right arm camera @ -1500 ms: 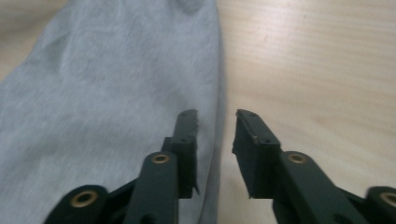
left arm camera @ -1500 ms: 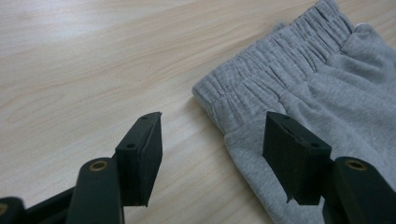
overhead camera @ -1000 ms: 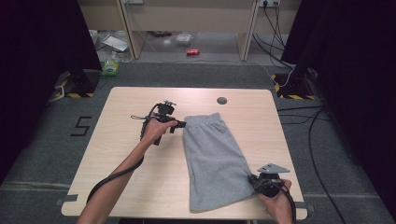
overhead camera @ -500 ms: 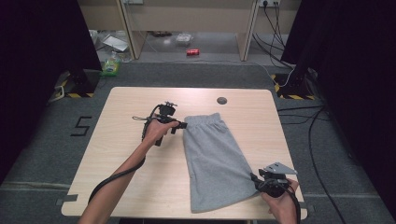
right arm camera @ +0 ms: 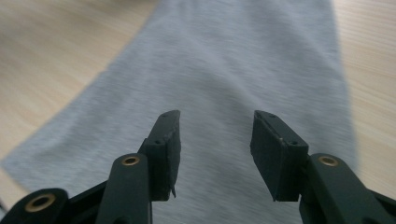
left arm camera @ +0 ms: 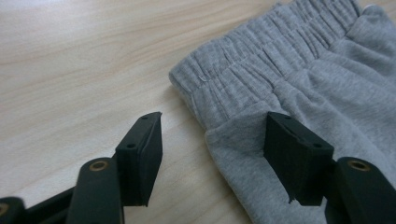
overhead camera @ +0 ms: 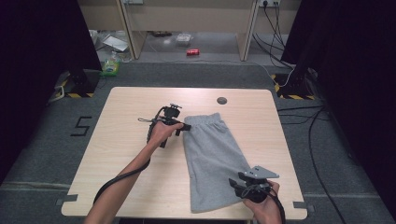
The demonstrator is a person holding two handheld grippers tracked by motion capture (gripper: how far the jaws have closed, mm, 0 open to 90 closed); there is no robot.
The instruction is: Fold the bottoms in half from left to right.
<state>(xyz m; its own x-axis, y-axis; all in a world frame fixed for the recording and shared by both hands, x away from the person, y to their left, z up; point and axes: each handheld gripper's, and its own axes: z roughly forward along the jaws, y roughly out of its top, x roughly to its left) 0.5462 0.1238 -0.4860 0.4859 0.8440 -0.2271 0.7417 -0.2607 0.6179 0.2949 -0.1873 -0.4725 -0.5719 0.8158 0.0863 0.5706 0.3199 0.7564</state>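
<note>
Item one, the table [overhead camera: 130,140]: pale wood, rectangular, standing on grey floor; we count a small round dark grommet [overhead camera: 222,100] near its far edge.

Item two, the grey shorts [overhead camera: 212,158]: we find them laid flat on the right half of the table, folded lengthwise into a narrow strip, elastic waistband at the far end, hem reaching the near edge.

Item three, the left gripper [left arm camera: 212,140]: jaws wide apart and holding nothing. We see one jaw over bare wood, the other over the cloth, straddling the side edge of the shorts just below the waistband corner.

Item four, the right gripper [right arm camera: 215,140]: jaws parted, nothing between them. We place it low over the hem end of the shorts, near the table's near right corner, pointing along the fabric
</note>
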